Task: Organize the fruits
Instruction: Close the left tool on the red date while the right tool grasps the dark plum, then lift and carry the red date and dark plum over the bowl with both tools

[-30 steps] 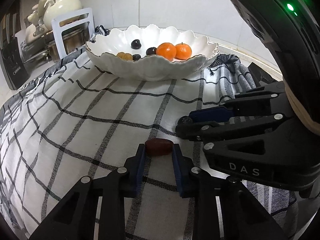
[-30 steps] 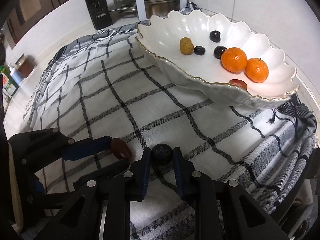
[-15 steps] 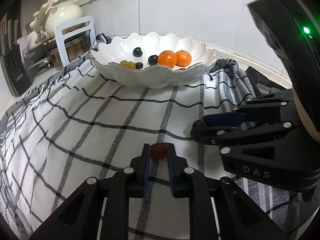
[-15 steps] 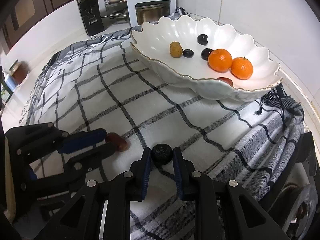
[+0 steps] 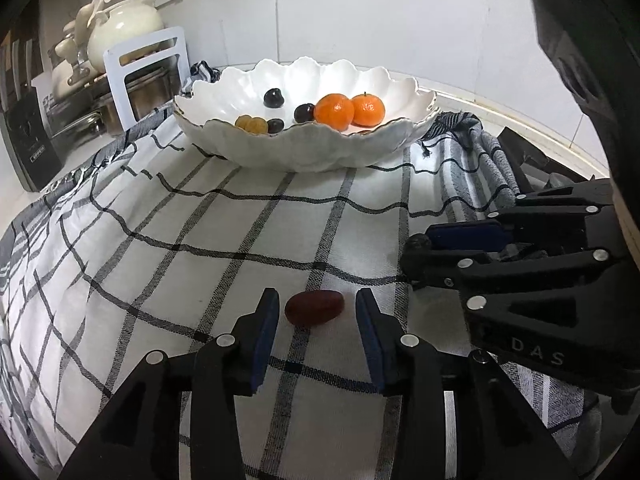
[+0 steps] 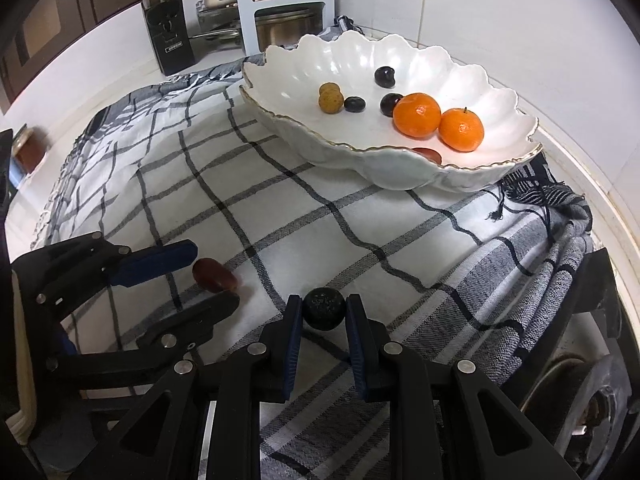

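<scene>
A dark red date (image 5: 314,308) lies on the checked cloth between the fingers of my left gripper (image 5: 316,312), which is open around it without touching. It also shows in the right wrist view (image 6: 213,275). My right gripper (image 6: 323,314) is shut on a small round black fruit (image 6: 323,314), held just above the cloth. The white scalloped bowl (image 5: 304,152) stands at the back and holds two mandarins (image 5: 334,110), dark plums and two tan longans (image 5: 251,124). The bowl (image 6: 400,172) in the right wrist view also holds a red date (image 6: 429,155).
The checked cloth (image 5: 200,240) covers the counter. A white rack with steel pots (image 5: 140,76) and a cream teapot (image 5: 124,28) stand at the back left. A knife block (image 6: 168,36) and a jar (image 6: 26,148) stand left. The cloth bunches at the right edge (image 6: 560,240).
My left gripper was shut on the red date half a second ago; it has opened and the date lies on the cloth. My right gripper stays shut on the black fruit.
</scene>
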A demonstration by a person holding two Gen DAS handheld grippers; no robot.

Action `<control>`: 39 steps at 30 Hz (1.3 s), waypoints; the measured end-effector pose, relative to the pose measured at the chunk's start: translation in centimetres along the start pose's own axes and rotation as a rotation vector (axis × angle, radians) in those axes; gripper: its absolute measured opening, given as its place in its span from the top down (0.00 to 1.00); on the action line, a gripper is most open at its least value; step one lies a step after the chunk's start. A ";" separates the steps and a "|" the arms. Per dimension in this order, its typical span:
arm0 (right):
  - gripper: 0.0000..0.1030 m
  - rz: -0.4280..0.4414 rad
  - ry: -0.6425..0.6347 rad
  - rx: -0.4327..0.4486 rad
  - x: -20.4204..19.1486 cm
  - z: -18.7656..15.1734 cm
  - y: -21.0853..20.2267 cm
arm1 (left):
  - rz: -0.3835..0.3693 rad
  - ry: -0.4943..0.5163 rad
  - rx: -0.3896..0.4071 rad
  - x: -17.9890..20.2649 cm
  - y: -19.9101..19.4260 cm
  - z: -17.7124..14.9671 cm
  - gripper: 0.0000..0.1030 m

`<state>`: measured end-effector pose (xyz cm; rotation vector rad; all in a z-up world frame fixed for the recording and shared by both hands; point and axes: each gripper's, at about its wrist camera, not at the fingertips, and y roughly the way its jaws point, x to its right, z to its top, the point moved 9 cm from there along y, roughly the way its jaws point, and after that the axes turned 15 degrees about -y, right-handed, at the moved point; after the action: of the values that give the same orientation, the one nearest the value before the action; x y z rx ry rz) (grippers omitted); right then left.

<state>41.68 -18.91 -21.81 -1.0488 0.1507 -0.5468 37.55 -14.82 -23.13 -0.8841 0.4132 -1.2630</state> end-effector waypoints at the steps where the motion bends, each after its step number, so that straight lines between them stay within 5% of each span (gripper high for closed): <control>1: 0.77 -0.001 0.000 0.001 0.0 0.0 0.0 | 0.004 0.001 -0.004 0.0 0.1 0.0 0.62; 16: 0.77 -0.005 0.016 0.009 -0.1 0.1 -0.2 | -0.029 -0.034 -0.028 -0.7 0.1 0.3 0.73; 39: 0.77 -0.136 0.155 0.132 -1.4 2.8 -6.4 | -0.142 0.029 0.127 -2.4 -7.6 5.3 0.73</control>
<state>39.27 -18.43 -15.14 -0.8924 0.1785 -0.7518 35.70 -11.10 -14.52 -0.7981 0.2936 -1.4178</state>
